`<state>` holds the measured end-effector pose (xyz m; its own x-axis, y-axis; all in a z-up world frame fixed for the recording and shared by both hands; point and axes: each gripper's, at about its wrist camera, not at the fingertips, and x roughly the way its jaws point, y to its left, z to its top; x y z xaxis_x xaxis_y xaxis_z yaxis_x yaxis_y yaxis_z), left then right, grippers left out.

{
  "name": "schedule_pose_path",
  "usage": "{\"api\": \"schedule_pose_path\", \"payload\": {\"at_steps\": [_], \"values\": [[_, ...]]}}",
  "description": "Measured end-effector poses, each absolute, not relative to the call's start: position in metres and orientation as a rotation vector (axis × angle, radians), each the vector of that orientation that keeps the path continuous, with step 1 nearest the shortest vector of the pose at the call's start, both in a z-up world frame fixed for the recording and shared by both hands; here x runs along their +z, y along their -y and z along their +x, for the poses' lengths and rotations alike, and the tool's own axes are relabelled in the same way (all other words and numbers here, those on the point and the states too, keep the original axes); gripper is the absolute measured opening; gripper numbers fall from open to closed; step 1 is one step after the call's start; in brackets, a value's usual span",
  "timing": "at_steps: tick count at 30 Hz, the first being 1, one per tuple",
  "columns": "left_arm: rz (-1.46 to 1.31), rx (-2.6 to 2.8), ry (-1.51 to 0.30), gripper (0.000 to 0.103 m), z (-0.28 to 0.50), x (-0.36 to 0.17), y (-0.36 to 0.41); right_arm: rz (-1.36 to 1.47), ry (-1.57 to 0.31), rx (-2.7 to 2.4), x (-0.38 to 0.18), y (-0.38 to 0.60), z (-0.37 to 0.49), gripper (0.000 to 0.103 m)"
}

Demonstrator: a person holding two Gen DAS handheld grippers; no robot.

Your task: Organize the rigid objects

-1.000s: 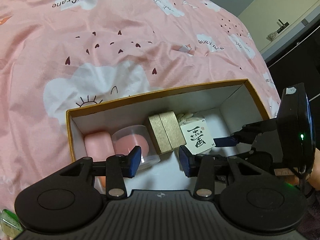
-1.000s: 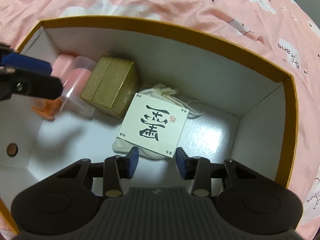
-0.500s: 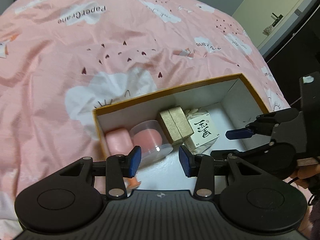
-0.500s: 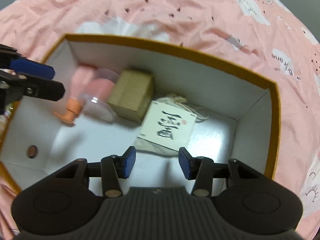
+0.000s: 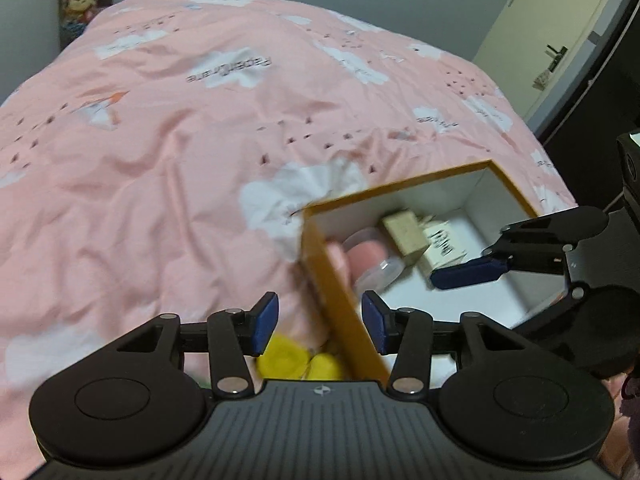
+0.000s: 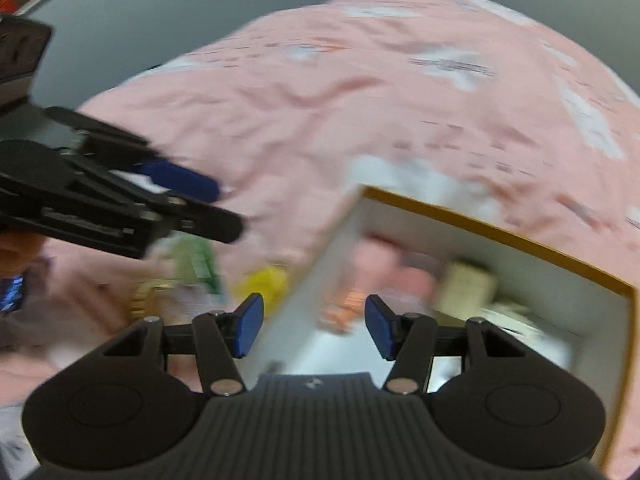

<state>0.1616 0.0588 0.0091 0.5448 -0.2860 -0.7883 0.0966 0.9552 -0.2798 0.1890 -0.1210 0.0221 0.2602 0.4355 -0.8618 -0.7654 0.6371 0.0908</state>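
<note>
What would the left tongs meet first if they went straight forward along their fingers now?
Most likely the orange side wall of the box: it runs up between the open left tongs. Depth is unclear, so the tongs might instead pass over its rim onto the pink bedspread.

Your right wrist view is smearing badly: the box [image 6: 500, 236] is showing only as a soft outline, and the things inside it are blurring into pink, beige and white patches you cannot name. A yellow blob [image 6: 266, 282] and a green packet [image 6: 198, 258] beside the box are staying unreadable too. In your left wrist view, the left gripper [image 5: 320, 322] body is covering the lower part of the yellow item [image 5: 298, 362], and the box's near wall is hiding part of the clear round container [image 5: 370, 256].
</note>
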Motion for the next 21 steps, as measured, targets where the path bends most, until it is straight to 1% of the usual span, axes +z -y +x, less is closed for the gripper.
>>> {"api": "schedule_pose_path", "payload": {"at_steps": [4,7,11,14,18,21], "values": [[-0.223,-0.190,-1.022,0.055,0.142,-0.003,-0.078,-0.438,-1.005,0.968,0.013,0.081,0.165,0.055],[-0.203,-0.168,-1.086,0.055,0.130,-0.017,-0.089,-0.478,-1.016,1.032,0.002,0.056,0.154,0.052],[-0.209,-0.109,-1.189,0.055,0.119,-0.040,-0.102,-0.520,-1.044,1.064,-0.019,0.030,0.145,0.052],[-0.260,-0.043,-1.252,0.055,0.113,-0.057,-0.113,-0.527,-1.064,1.060,-0.037,0.017,0.144,0.052],[-0.382,-0.042,-1.318,0.060,0.104,-0.077,-0.123,-0.566,-1.065,1.028,-0.058,0.008,0.137,0.052],[-0.391,-0.033,-1.337,0.060,0.098,-0.086,-0.121,-0.584,-1.088,1.023,-0.068,0.009,0.137,0.052]]}}
